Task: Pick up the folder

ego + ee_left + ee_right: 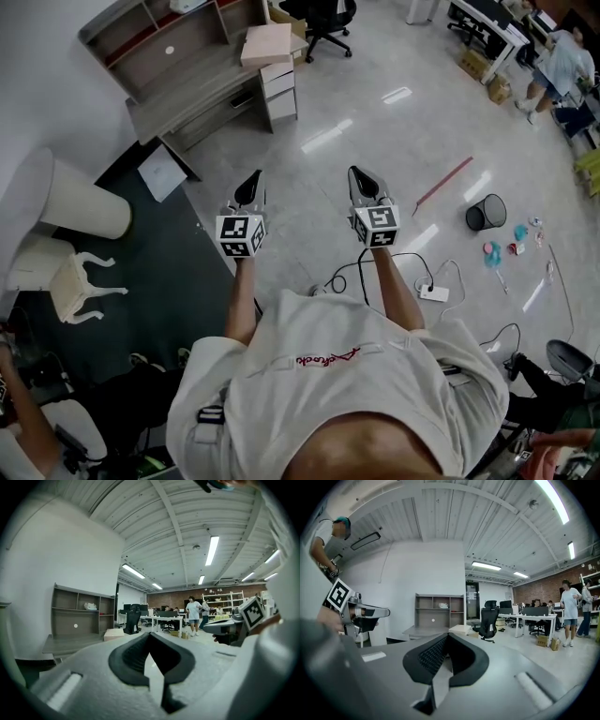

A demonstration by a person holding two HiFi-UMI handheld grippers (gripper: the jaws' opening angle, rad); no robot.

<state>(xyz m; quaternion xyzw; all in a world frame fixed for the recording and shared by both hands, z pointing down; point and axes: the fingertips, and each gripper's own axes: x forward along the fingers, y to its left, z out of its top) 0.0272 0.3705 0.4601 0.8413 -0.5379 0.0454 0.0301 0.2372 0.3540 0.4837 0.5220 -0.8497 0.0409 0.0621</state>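
No folder can be told apart for sure. A flat beige thing (267,44) lies on the drawer unit far ahead, also visible as the beige thing (114,633) in the left gripper view and as the beige thing (464,629) in the right gripper view. Both grippers are held out level over the bare floor, side by side. My left gripper (252,180) is shut and holds nothing, its tips (150,634) meeting. My right gripper (362,174) is also shut and empty, its tips (449,635) together. Both are well short of the desk.
A grey desk with shelves (178,75) and a drawer unit (279,92) stand ahead. A black office chair (323,19) is behind them. A white chair (80,281) sits on dark carpet (159,272) at left. A black bin (486,213), a red stick (442,185) and a power strip (433,292) lie at right.
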